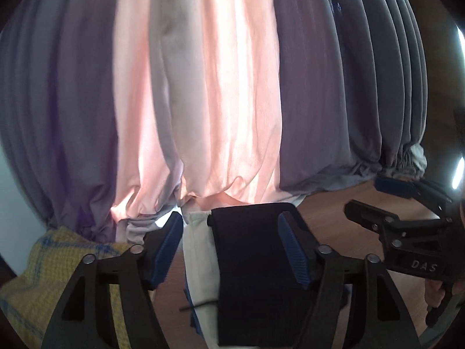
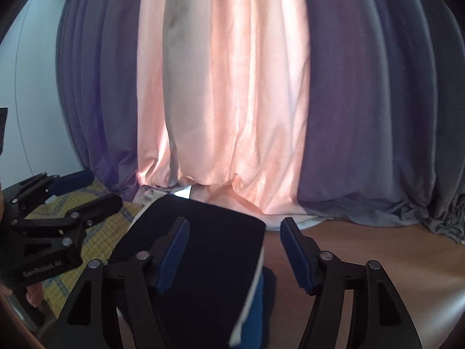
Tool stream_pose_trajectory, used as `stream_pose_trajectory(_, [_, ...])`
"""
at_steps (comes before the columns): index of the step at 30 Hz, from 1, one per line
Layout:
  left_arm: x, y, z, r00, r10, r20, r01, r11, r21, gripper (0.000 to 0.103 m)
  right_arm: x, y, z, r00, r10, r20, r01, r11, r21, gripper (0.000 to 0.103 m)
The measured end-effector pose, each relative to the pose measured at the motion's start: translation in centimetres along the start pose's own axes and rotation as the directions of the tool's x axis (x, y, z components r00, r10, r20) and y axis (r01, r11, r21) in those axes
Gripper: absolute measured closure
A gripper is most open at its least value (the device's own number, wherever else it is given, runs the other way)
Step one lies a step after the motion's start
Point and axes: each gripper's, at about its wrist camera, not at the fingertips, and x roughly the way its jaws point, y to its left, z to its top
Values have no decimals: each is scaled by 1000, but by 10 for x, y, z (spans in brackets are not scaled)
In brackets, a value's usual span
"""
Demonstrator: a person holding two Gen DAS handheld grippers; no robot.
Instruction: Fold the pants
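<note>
left claw: wide open, nothing between the blue ribbed pads. It hangs over the folded stack; from its own camera the dark cloth fills most of the gap between the fingers, but I can't tell whether the pads actually touch it.

right claw: also spread wide and holding nothing. Its left finger sits over the dark cloth, its right finger is over bare wood. Can't say if it's touching either.

pants: the dark navy folded pants lie as a neat flat rectangle on top of the pile, right in front of both claws, near the curtain's bottom edge.

under the pants: a white folded cloth peeks out along the left side in the left view, with a blue folded cloth showing lower down on the right edge in the right view.

desk: a brown wooden desk carries the pile.

off to the side: a yellow checked towel with blue lines lies just left of the pile, under the left claw's side.

background: long hanging curtains in peach, grey and purple-grey panels, gathered at the bottom, bunching right behind the stack.

cross views: each camera catches the other claw from the side, fingers parted.
</note>
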Motion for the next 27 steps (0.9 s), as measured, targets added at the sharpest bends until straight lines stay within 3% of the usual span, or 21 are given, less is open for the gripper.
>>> stream_pose_trajectory(5, [-43, -20, -18, 997, 73, 26, -73, 997, -24, 15, -47, -2, -18, 1000, -23, 21, 23, 1000, -18, 25])
stream_pose_trajectory(9, [-73, -40, -34, 996, 82, 27, -81, 996, -42, 6, -82, -9, -36, 999, -43, 30, 44, 999, -24, 18])
stream_pose_trajectory(15, [-117, -69, -61, 994, 109, 20, -108, 992, -64, 0, -128, -21, -60, 998, -64, 16, 65, 997, -29, 15])
stream_pose_trajectory(27, [-185, -108, -100, 993, 115, 9, -114, 990, -84, 0, -199, -31, -110, 998, -69, -10, 69, 998, -11, 15])
